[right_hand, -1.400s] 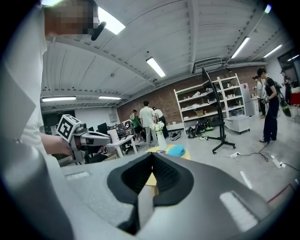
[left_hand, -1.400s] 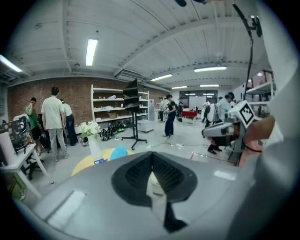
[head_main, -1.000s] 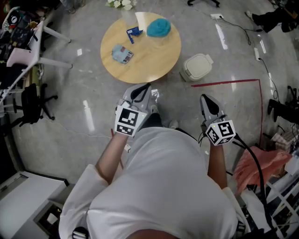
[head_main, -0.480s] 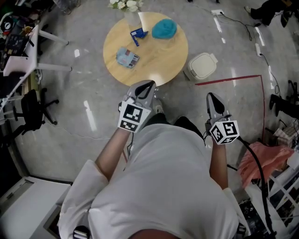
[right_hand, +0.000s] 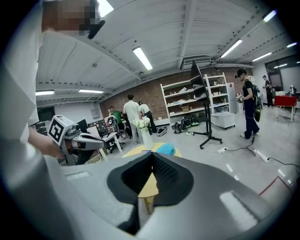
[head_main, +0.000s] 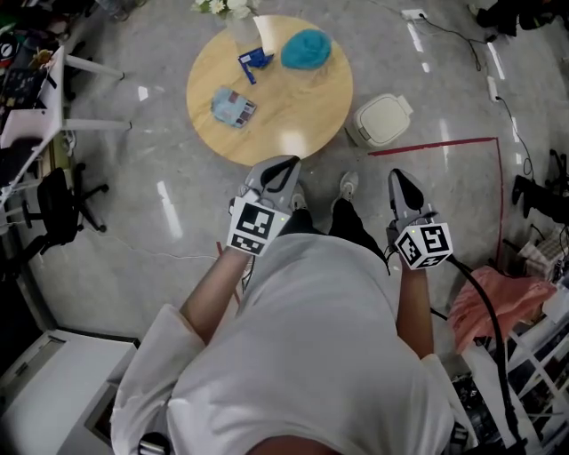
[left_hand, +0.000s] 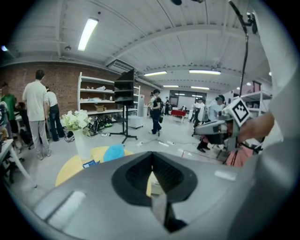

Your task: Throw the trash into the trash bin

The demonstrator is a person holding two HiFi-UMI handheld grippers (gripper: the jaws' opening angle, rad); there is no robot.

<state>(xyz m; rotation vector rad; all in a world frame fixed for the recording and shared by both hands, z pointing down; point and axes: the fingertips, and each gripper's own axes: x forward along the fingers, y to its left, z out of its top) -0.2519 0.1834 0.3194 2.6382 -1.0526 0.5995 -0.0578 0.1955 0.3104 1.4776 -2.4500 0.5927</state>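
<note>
A round wooden table [head_main: 293, 107] stands ahead of me on the grey floor. On it lie a crumpled teal piece [head_main: 307, 49], a small blue wrapper [head_main: 253, 60] and a grey-blue packet [head_main: 233, 108]. A white trash bin [head_main: 380, 120] with its lid down sits on the floor at the table's right. My left gripper [head_main: 283, 169] hangs shut and empty just short of the table's near edge. My right gripper [head_main: 400, 182] is also shut and empty, below the bin in the picture. In the left gripper view the jaws [left_hand: 151, 157] meet; in the right gripper view they [right_hand: 151, 157] meet too.
A vase of white flowers [head_main: 236, 16] stands at the table's far edge. A red tape line [head_main: 436, 147] runs across the floor by the bin. A black office chair [head_main: 62, 204] and a white desk [head_main: 36, 115] are at the left, pink cloth [head_main: 498, 311] and cables at the right. People stand in the background.
Both grippers have moved forward towards the table, still shut. One of the person's feet now shows between them.
</note>
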